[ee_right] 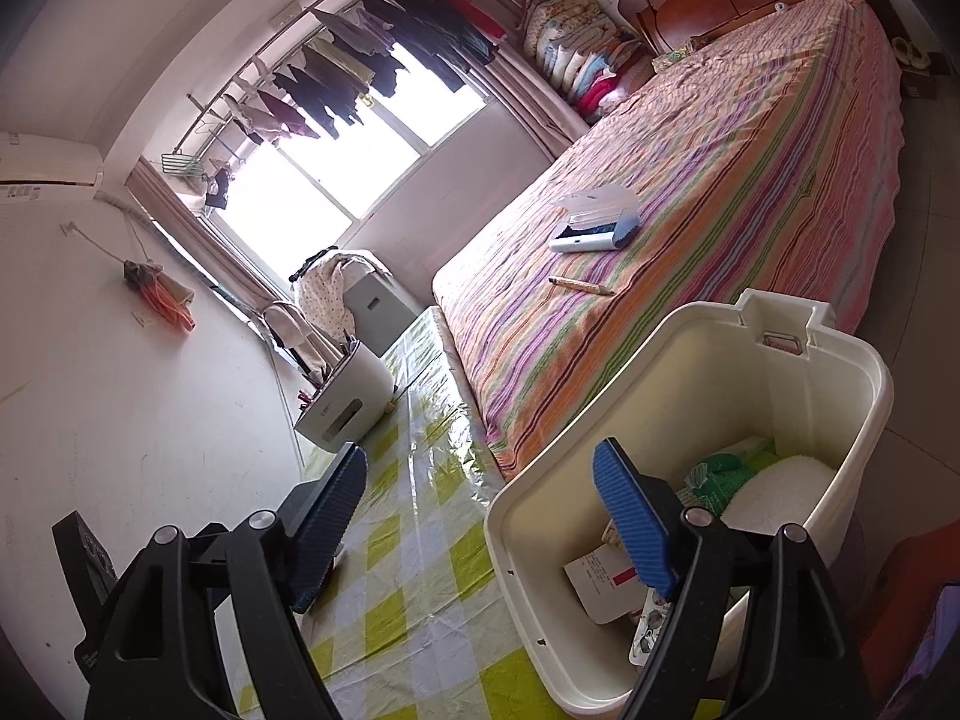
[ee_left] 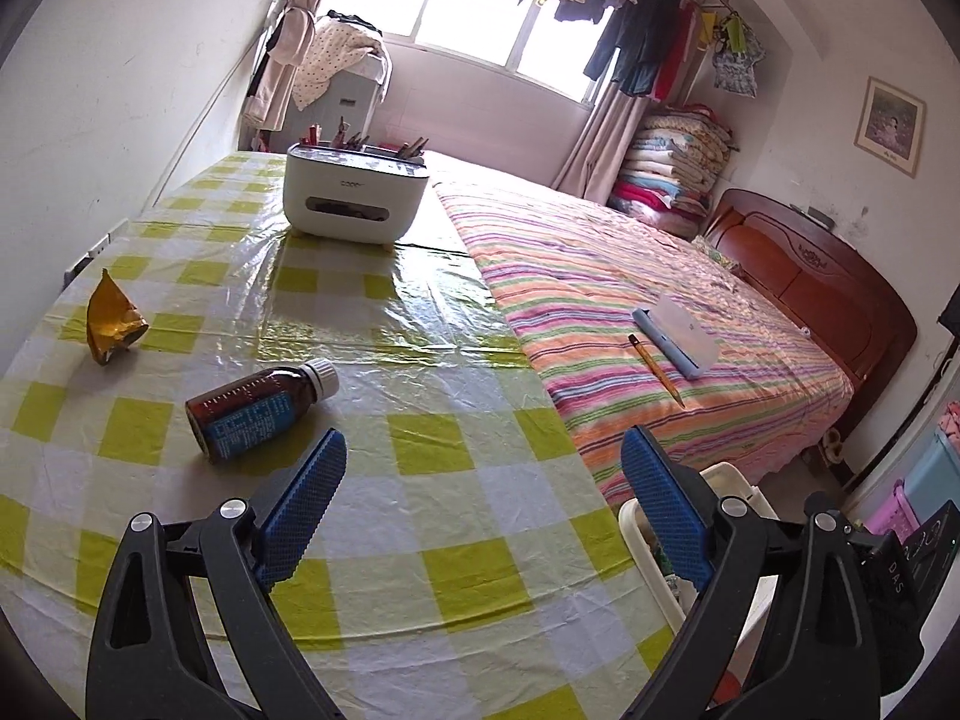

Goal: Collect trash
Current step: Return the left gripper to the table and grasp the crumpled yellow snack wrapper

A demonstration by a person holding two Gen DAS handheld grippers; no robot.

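On the green-checked tablecloth (ee_left: 420, 312) a brown bottle (ee_left: 258, 408) with a blue label and white cap lies on its side. A crumpled gold wrapper (ee_left: 111, 321) sits further left. My left gripper (ee_left: 483, 450) hangs open over the cloth, empty, with its left finger just right of the bottle. The white bin (ee_right: 678, 324) stands at the table's right edge. It holds a paper card (ee_right: 600, 582), a green packet (ee_right: 714, 474) and a white pad (ee_right: 774, 492). My right gripper (ee_right: 480, 459) is open and empty, its right finger over the bin's mouth.
A white desk organizer (ee_left: 354, 195) with pens stands at the table's far end. The bed (ee_left: 630, 276) with a striped cover adjoins the table on the right, carrying a pencil (ee_left: 657, 369) and a blue-white case (ee_left: 678, 330). A white wall runs along the left.
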